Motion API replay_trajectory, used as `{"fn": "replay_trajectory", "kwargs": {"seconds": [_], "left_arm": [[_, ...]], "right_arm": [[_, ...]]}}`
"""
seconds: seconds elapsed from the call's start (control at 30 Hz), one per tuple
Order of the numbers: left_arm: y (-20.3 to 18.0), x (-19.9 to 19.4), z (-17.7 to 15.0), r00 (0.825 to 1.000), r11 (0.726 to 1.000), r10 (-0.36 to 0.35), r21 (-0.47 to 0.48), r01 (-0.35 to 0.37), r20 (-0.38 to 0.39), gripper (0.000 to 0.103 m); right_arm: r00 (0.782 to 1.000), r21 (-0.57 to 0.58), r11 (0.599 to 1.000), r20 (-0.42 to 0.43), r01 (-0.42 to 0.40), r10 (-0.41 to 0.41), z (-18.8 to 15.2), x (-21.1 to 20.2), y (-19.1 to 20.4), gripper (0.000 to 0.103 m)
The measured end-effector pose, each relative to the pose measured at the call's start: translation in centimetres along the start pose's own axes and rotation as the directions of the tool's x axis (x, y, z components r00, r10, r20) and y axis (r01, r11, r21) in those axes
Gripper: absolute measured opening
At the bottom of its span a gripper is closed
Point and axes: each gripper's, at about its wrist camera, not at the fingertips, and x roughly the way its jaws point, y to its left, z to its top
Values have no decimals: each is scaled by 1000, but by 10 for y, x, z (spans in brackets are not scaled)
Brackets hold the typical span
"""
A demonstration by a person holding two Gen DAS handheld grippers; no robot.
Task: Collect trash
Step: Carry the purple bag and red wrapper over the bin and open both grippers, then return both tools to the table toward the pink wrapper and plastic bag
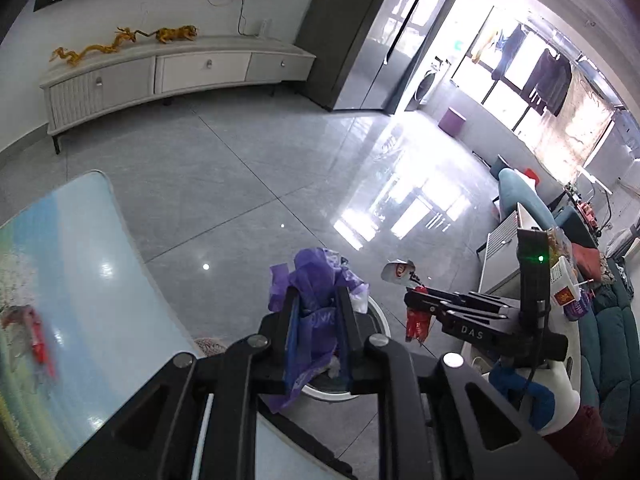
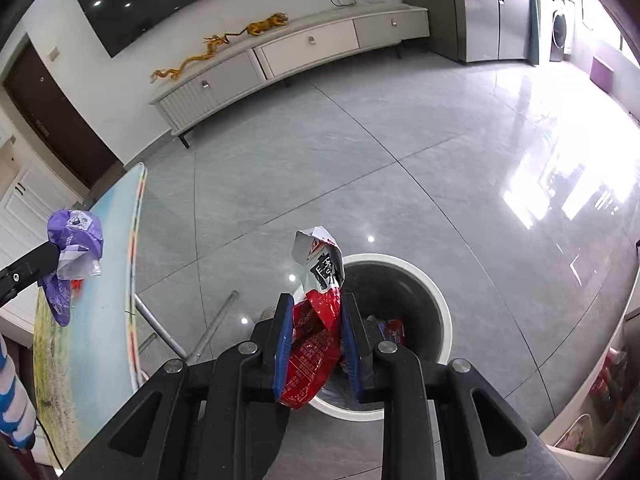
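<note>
Purple wrapper: crumpled purple plastic-film wrapper (image 1: 316,280), thin, creased, faintly shiny.
Red packet: crinkled red and white foil snack packet (image 2: 316,320), glossy outside, silvery inside at the torn top.
Left tongs (image 1: 318,332): matt black hard plastic arms, blue rubbery pads, bright metal pivot pins.
Right tongs (image 2: 316,344): same matt black plastic, blue pads (image 2: 282,344), polished pins.
Bin: round white-rimmed bin (image 2: 436,280), smooth plastic rim, dull dark inner wall.
Bench: glossy printed bench top (image 1: 80,264), smooth, mirror-like highlights.
Floor: large grey polished tiles (image 2: 400,160), very reflective.
TV cabinet: long white cabinet (image 1: 180,68), smooth satin finish, small metal knobs.
</note>
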Motion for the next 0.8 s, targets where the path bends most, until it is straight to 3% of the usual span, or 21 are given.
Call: {"fn": "replay_trajectory", "kwargs": {"seconds": [0.17,0.27,0.3,0.33,0.43,0.6,0.8], "left_arm": [[-25,57,6,997,999,-34,-13,33,-68,21],[-32,68,8,995,998,-66,-24,64,-81,39],[-34,66,9,995,998,-64,-21,63,-73,51],[-36,63,8,996,998,-65,-20,64,-62,54],[-37,53,9,997,998,-61,-10,60,-50,53],[-33,19,3,1000,999,23,25,-24,15,53],[-10,-40,-9,983,990,141,8,-143,114,54]], "right_arm": [[999,64,998,-30,22,-20,-2,23,-30,23],[999,96,995,-33,39,-36,-3,31,-38,32],[999,103,994,-32,43,-40,-3,32,-40,45],[998,110,993,-27,51,-48,-5,31,-42,53],[999,129,990,-17,50,-48,-7,27,-49,53],[999,112,993,27,37,-40,-5,6,-39,53],[995,38,999,99,-3,0,2,-28,2,53]]}}
